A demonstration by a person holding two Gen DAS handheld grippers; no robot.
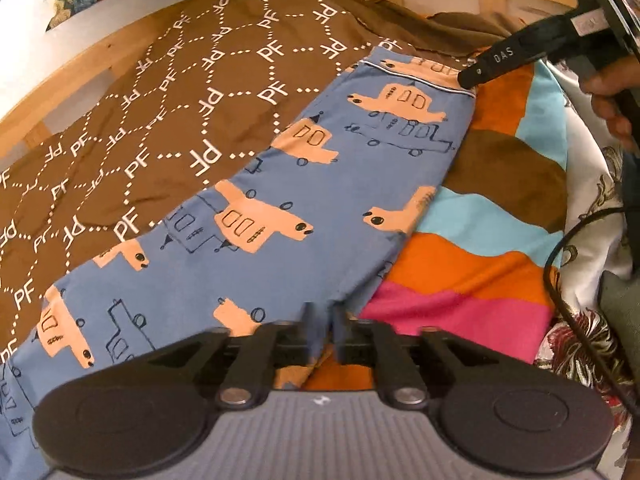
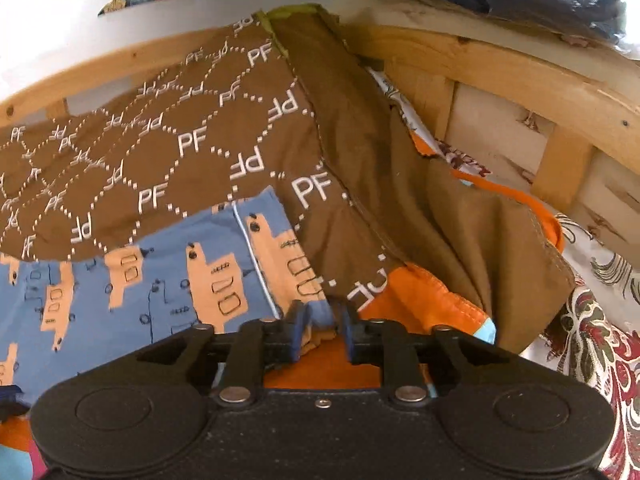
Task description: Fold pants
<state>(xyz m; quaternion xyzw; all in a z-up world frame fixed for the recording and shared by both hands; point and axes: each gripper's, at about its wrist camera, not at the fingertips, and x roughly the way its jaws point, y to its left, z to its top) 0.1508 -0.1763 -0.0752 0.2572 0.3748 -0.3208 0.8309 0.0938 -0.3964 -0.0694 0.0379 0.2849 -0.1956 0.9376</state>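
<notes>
Blue pants (image 1: 280, 216) printed with peach cars lie flat across a bed, running from lower left to upper right. My left gripper (image 1: 322, 330) is shut on the near edge of the pants. The right gripper (image 1: 470, 76) shows in the left wrist view at the far corner of the pants, by the white-piped hem. In the right wrist view the right gripper (image 2: 322, 326) is shut on that corner of the pants (image 2: 160, 288).
A brown blanket with white PF lettering (image 1: 160, 120) lies under and left of the pants. A striped orange, pink, blue and brown cloth (image 1: 480, 248) lies to the right. A wooden bed frame (image 2: 500, 68) curves behind. A black cable (image 1: 560, 264) hangs at right.
</notes>
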